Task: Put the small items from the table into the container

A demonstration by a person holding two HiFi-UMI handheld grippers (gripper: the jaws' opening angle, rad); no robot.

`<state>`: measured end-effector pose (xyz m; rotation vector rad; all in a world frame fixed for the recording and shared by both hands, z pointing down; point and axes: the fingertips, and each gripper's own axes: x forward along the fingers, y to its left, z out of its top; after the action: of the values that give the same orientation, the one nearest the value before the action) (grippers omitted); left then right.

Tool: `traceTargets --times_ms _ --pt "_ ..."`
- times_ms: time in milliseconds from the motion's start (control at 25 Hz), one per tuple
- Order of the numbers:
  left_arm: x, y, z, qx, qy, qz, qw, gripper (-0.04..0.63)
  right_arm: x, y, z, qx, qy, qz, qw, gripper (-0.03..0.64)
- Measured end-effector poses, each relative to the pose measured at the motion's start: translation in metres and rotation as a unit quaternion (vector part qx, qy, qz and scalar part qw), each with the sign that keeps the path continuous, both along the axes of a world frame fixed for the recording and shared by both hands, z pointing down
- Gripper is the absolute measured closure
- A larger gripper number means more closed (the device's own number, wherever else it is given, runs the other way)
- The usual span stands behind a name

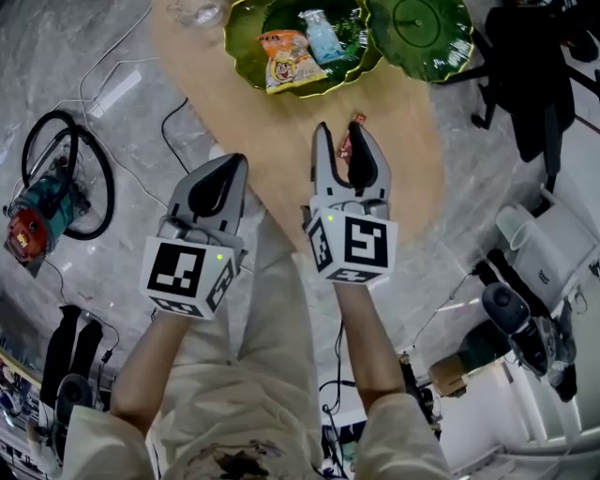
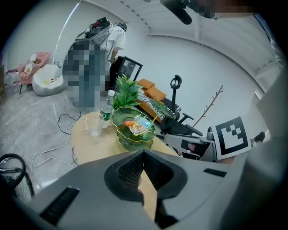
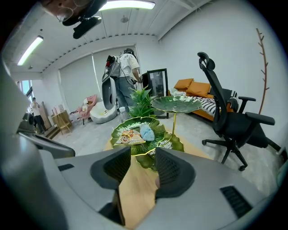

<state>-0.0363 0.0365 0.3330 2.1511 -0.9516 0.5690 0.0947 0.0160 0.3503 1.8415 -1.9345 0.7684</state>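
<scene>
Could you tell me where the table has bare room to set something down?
Bare wood lies between the glass, the green dish and the left gripper. Crowded: around the right gripper, beside the candy.

head view: high above, facing steeply down onto the wooden table (image 1: 206,84) and floor (image 1: 56,56). left gripper view: low at the table's near edge, facing the green leaf dish (image 2: 130,143), farther off. right gripper view: same heading, closer. shared by all three: dish and tabletop.
</scene>
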Motion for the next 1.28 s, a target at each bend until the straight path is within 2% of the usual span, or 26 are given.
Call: traceTargets --times_ms 400,800,1280 --pt "0.029 0.041 0.007 -0.009 0.001 0.02 0.9998 0.589 0.031 0.043 0.02 -0.018 0.001 0.018 1.0 0.446" --pt "0.06 0.07 0.022 -0.014 -0.012 0.042 0.9989 0.589 0.069 0.084 0.05 -0.04 -0.008 0.045 0.998 0.446" --pt "0.079 0.1 0.047 -0.026 -0.024 0.053 0.998 0.589 0.079 0.117 0.099 -0.07 -0.019 0.046 0.996 0.446"
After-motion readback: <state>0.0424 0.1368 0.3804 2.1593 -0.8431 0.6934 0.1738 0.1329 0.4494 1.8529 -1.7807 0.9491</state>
